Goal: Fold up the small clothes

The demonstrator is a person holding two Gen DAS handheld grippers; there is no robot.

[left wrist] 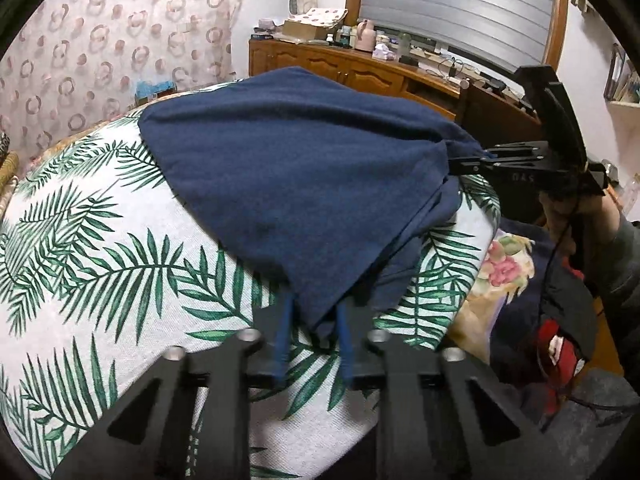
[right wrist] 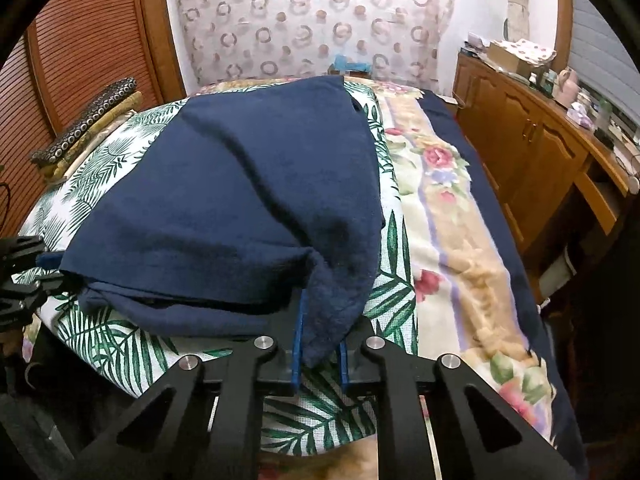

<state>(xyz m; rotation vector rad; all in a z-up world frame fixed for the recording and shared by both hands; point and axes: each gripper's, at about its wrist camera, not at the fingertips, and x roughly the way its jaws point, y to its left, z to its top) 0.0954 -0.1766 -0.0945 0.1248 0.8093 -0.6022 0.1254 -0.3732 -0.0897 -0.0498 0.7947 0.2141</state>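
A dark navy knit garment (left wrist: 288, 168) is spread mid-frame over a palm-leaf-print cloth surface (left wrist: 92, 280). Its near corner is gripped by the left claw (left wrist: 314, 320); its right-hand edge corner is clenched in the right claw (right wrist: 320, 344). Uncovered leaf print is seen at the lower left of the left wrist view.

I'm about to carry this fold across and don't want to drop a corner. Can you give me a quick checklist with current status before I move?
1. Left tongs gripping the navy garment: ok, cloth bunched between the blue pads.
2. Right tongs gripping their corner: ok, cloth sits between the pads.
3. Far edge lying flat on the leaf-print cloth: ok.
4. Layer beneath smooth: not ok, a rumpled fold shows under the lifted edge.
5. Both layers caught in each grip: cannot tell.
6. Garment fully on the leaf-print cloth: ok.
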